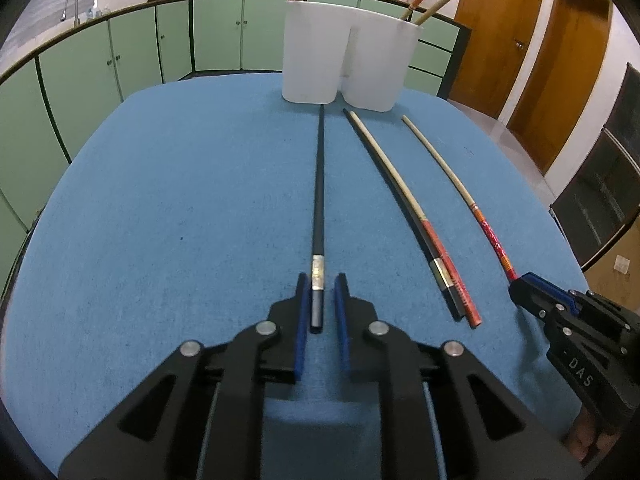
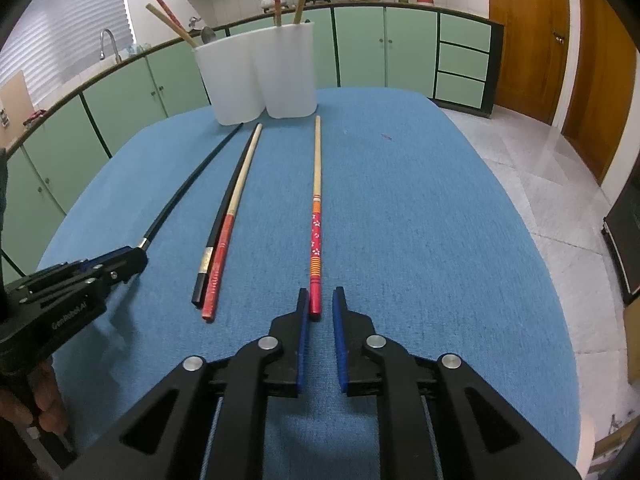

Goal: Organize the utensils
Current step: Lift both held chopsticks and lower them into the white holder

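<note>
A black chopstick (image 1: 320, 184) with a silver band lies on the blue cloth table (image 1: 180, 200), its near end between the fingers of my left gripper (image 1: 321, 282). The jaws stand slightly apart, with a gap on the right side. A red flowered chopstick (image 2: 316, 216) lies with its near end between the fingers of my right gripper (image 2: 320, 294), which is also narrowly open and leaves a gap to its right pad. Between the two lie a black and a red-handled chopstick (image 1: 404, 192) side by side. At the far edge stands a white two-compartment holder (image 1: 344, 52) with several chopsticks upright in it.
Green kitchen cabinets (image 1: 120, 60) run behind the table, with a sink tap (image 1: 72, 0) at the left and pots on the counter. Brown wooden doors (image 1: 520, 40) stand at the right. A person's hand (image 2: 44, 396) holds the left gripper's handle.
</note>
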